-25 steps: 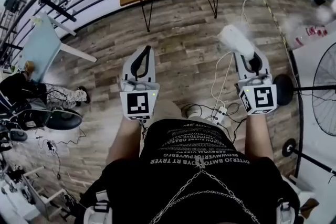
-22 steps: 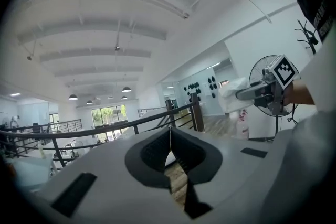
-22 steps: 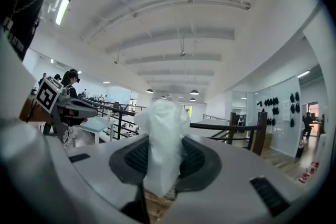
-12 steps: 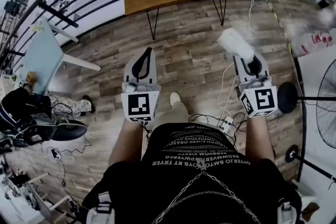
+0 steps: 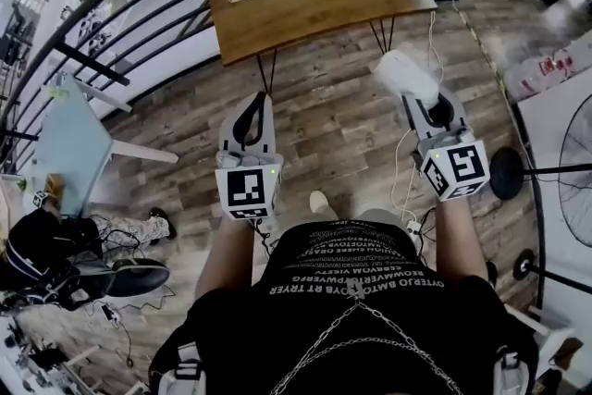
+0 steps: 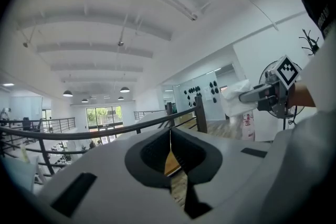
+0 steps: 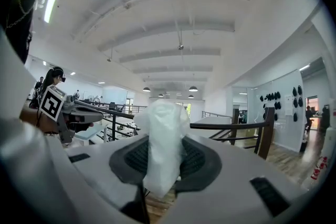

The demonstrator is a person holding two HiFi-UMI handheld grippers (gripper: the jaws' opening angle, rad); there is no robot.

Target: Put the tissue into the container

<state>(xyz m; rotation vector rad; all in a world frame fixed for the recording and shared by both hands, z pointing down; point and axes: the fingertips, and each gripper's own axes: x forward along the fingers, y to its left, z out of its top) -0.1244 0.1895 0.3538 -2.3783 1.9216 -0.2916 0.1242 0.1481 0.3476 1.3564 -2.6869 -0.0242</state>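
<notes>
My right gripper (image 5: 416,97) pinches a white, crumpled tissue (image 7: 164,139)
The tissue is soft and puffy and sticks out past my jaw tips, up in the air over the wood floor (image 5: 324,125). My left gripper (image 5: 257,102) is pressed together with nothing in it. A brown table (image 5: 296,9) stands ahead, by a black railing (image 6: 201,113)

Left gripper (image 6: 169,138) has its jaws pressed together with nothing in them. Off to its right, the right gripper (image 6: 251,95) is pinching a white tissue (image 6: 232,103). There's a dark railing (image 6: 94,132) straight ahead.
</notes>
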